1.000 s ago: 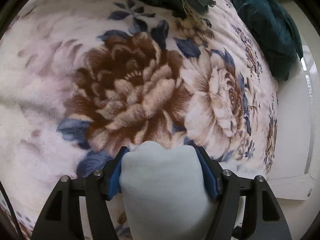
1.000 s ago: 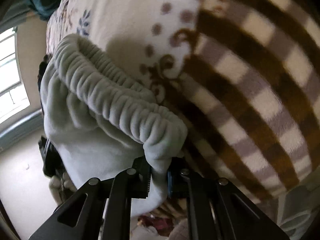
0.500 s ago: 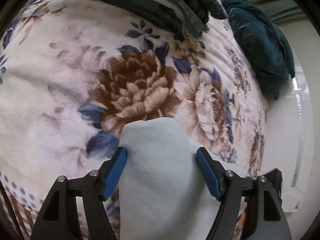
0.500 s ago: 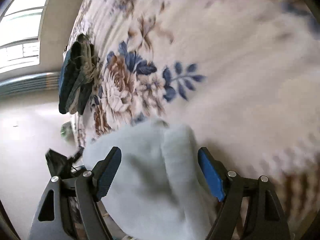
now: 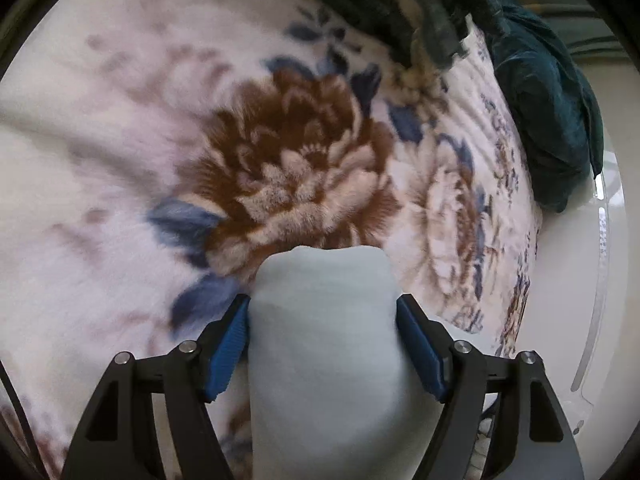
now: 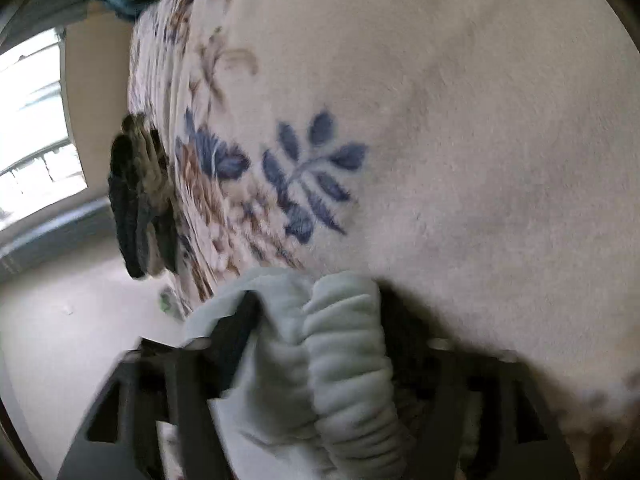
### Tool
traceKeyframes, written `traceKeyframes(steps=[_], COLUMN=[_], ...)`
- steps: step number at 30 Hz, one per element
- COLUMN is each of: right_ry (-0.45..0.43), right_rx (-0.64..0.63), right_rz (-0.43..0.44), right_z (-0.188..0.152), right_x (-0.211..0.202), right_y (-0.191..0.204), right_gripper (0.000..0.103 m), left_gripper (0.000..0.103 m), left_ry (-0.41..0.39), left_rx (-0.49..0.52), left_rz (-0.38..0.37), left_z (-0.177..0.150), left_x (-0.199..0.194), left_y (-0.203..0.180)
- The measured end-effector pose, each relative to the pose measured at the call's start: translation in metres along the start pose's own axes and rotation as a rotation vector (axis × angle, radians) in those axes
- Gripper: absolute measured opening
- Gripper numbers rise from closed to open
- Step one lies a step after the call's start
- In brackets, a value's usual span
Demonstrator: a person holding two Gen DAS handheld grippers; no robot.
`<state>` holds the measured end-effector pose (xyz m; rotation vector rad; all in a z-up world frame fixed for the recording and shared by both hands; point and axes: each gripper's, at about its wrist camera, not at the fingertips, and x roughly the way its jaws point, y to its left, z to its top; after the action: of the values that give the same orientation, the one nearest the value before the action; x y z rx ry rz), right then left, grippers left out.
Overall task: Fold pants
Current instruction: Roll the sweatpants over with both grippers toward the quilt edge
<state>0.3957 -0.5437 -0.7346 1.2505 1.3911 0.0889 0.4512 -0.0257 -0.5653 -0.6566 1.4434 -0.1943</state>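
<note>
over the flowered bed blanket (image 5: pixel 120 168), both your tongs are opening around the pale fleece pants (image 5: pixel 324 344). left tongs (image 5: pixel 323 346) are bracketing a folded leg, barely touching; right tongs (image 6: pixel 320 344) are standing wide around the gathered waistband (image 6: pixel 348 360). it's looking soft, light and floppy, so be gripping thick folded edges.

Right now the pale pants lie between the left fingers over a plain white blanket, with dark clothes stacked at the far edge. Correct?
Not quite. The blanket is floral, not plain: the left wrist view shows a big brown flower and blue leaves. The pants and dark clothes are as you say.
</note>
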Motion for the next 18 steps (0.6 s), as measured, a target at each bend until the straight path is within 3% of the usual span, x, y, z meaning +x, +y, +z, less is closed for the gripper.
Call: traceKeyframes(steps=[3, 6, 9, 11, 12, 15, 16, 17, 18], right_ry=[-0.048, -0.089, -0.052, -0.033, -0.009, 0.023, 0.016, -0.004, -0.006], right_rx=[-0.087, -0.095, -0.046, -0.036, -0.006, 0.050, 0.031, 0.034, 0.084], right_rz=[-0.075, -0.107, -0.084, -0.118, -0.125, -0.135, -0.140, -0.134, -0.081], right_z=[-0.031, -0.087, -0.135, -0.153, -0.156, -0.164, -0.164, -0.163, -0.160], right_x=[-0.046, -0.085, -0.088, -0.080, -0.069, -0.048, -0.041, -0.037, -0.028], right_y=[0.017, 0.017, 0.000, -0.011, -0.019, -0.037, -0.041, -0.047, -0.063], right_gripper=[0.078, 0.078, 0.078, 0.078, 0.078, 0.077, 0.056, 0.048, 0.048], left_gripper=[0.075, 0.078, 0.078, 0.078, 0.079, 0.083, 0.085, 0.087, 0.087], left_ry=[-0.074, -0.056, 0.042, 0.080, 0.083, 0.049, 0.048, 0.052, 0.067], left_rx=[0.053, 0.091, 0.126, 0.112, 0.077, 0.020, 0.004, -0.010, -0.024], left_rz=[-0.014, -0.022, -0.007, -0.021, -0.069, -0.112, -0.115, -0.124, -0.147], left_z=[-0.029, -0.078, -0.127, -0.151, -0.161, -0.168, -0.166, -0.164, -0.161], left_x=[-0.044, -0.069, -0.054, -0.036, -0.028, -0.023, -0.021, -0.018, -0.013], left_y=[-0.007, 0.001, 0.016, 0.024, 0.033, 0.048, 0.052, 0.057, 0.060])
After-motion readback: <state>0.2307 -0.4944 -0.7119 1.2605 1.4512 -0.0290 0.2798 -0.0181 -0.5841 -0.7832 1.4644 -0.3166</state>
